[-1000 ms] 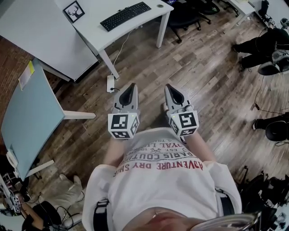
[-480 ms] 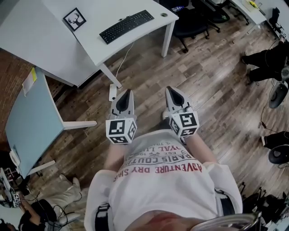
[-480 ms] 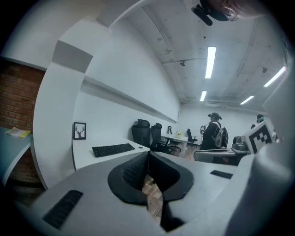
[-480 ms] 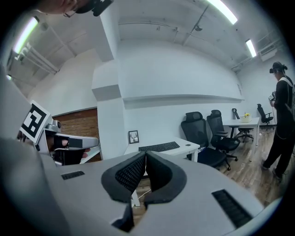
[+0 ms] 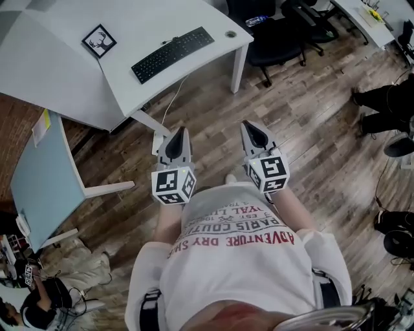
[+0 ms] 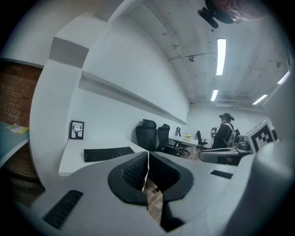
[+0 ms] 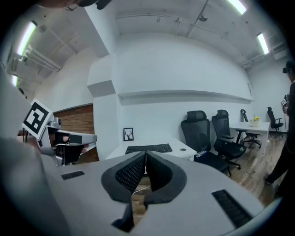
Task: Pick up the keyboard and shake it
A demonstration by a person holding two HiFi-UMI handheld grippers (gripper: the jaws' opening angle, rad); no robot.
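- Head view: keyboard (image 5: pixel 173 54) lies on desk (image 5: pixel 139 22), well ahead of you; approach step applies.
- Left gripper (image 5: pixel 178 136), right gripper (image 5: pixel 252 130): jaws closed, empty.
- Next, open both at its ends.

A wood-plank floor (image 5: pixel 304 129) ran beneath a white desk (image 5: pixel 149 19) set against white walls. Black office chairs (image 5: pixel 272 32) stood just past its end. A brick wall (image 6: pixel 14 92) showed at the left, and strip lights (image 6: pixel 221 55) glowed on the ceiling.
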